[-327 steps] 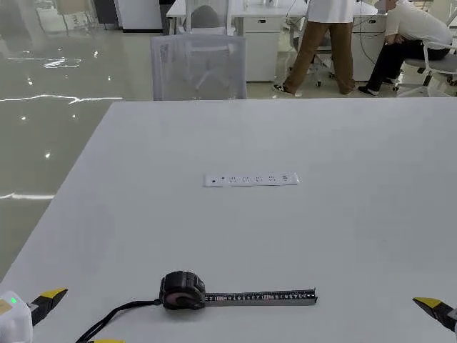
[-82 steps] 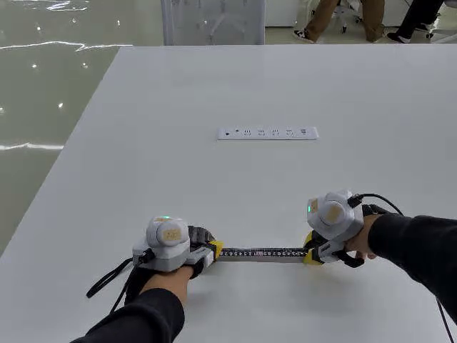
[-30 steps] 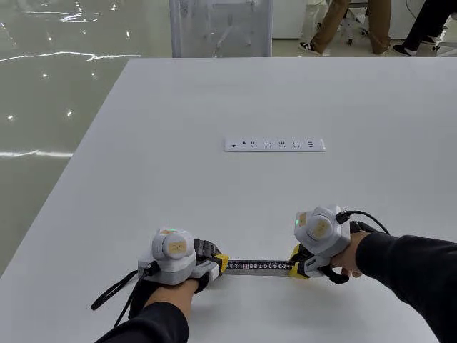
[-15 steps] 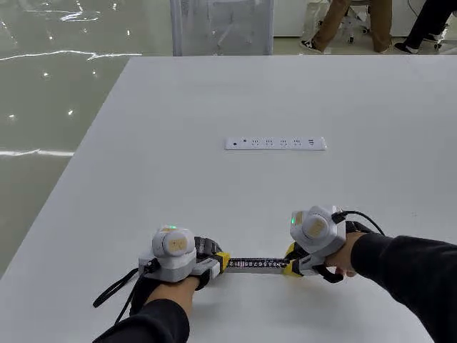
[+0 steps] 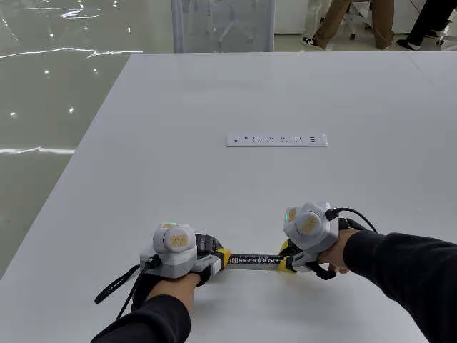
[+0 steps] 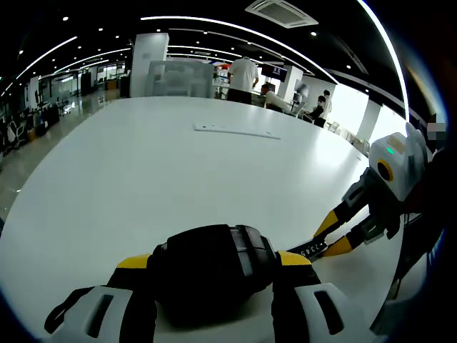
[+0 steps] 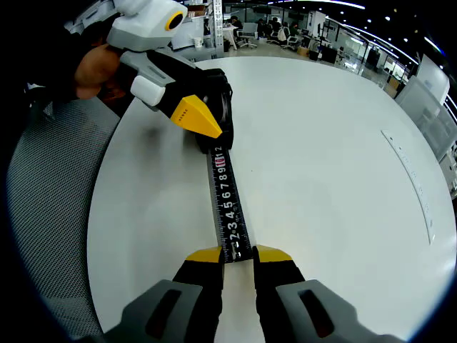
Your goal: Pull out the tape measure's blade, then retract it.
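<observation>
On the white bench (image 5: 178, 143), well to the near side of the white power strip (image 5: 277, 140) that lies flat at its middle, a person holds a black tape measure (image 5: 206, 245) between two hand-held tools. The left tool (image 5: 218, 257) sits nearer than the strip and off toward its left end. Its yellow-tipped jaws are pressed against the two sides of the tape measure's round black case, which rests on the bench. In the left gripper view the case (image 6: 211, 271) bulges between the jaws.

A short length of blade (image 5: 253, 259) runs out of the case toward the right, roughly parallel to the power strip, and lies flat or nearly flat on the bench. The right tool (image 5: 284, 262) is nearer than the strip, roughly in line with its middle. Its jaws are closed on the free end of the blade. In the right gripper view the two yellow tips (image 7: 237, 254) pinch that end, and the printed numerals run away from them toward the case and the left tool.

A black wrist strap (image 5: 114, 286) trails from the case across the bench, away from the strip and to the left. Dark sleeves (image 5: 407, 264) cover both of the person's arms. Beyond the strip, at the bench's far edge, stands a grey mesh chair (image 5: 223, 25), with people's legs (image 5: 335, 21) farther back on a glossy floor.
</observation>
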Action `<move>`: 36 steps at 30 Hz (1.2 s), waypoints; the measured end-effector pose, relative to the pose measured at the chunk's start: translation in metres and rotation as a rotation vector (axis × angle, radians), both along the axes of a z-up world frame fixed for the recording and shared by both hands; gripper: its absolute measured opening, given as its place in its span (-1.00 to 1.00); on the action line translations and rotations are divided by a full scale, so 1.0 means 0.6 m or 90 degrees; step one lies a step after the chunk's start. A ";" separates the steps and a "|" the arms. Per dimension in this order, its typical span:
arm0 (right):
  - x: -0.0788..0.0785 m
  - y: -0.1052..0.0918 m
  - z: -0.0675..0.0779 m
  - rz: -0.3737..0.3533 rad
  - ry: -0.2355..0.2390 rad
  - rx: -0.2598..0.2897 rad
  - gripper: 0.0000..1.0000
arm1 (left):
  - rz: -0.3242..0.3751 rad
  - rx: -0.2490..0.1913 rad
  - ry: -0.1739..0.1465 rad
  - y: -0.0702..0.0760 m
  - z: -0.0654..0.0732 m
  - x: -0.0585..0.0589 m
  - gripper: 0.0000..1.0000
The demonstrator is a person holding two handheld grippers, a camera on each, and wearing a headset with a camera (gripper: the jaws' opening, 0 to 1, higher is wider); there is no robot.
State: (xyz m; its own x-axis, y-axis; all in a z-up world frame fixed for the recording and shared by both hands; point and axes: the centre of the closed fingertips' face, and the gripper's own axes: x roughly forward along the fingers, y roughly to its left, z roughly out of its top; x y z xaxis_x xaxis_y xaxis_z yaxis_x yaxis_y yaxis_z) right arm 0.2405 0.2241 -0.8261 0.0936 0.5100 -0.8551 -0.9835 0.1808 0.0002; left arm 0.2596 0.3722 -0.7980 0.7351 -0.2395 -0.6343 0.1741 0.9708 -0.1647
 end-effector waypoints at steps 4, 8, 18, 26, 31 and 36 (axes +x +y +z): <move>0.000 0.004 0.000 -0.001 0.000 0.003 -0.76 | -0.001 -0.003 -0.001 0.000 0.001 -0.001 0.23; -0.002 0.011 0.000 0.001 -0.003 0.007 -0.76 | -0.002 -0.006 0.000 0.000 0.001 0.000 0.23; -0.001 0.023 0.001 -0.008 0.003 0.023 -0.76 | -0.005 -0.009 -0.002 0.001 0.001 0.000 0.23; -0.001 0.036 0.000 -0.006 0.003 0.032 -0.76 | -0.007 -0.012 -0.003 0.000 0.002 -0.001 0.23; -0.002 0.042 -0.002 -0.003 0.001 0.033 -0.76 | -0.003 -0.016 -0.001 0.001 0.002 -0.001 0.23; -0.006 0.061 -0.001 -0.003 0.002 0.044 -0.76 | -0.003 -0.020 0.002 0.002 0.002 -0.001 0.23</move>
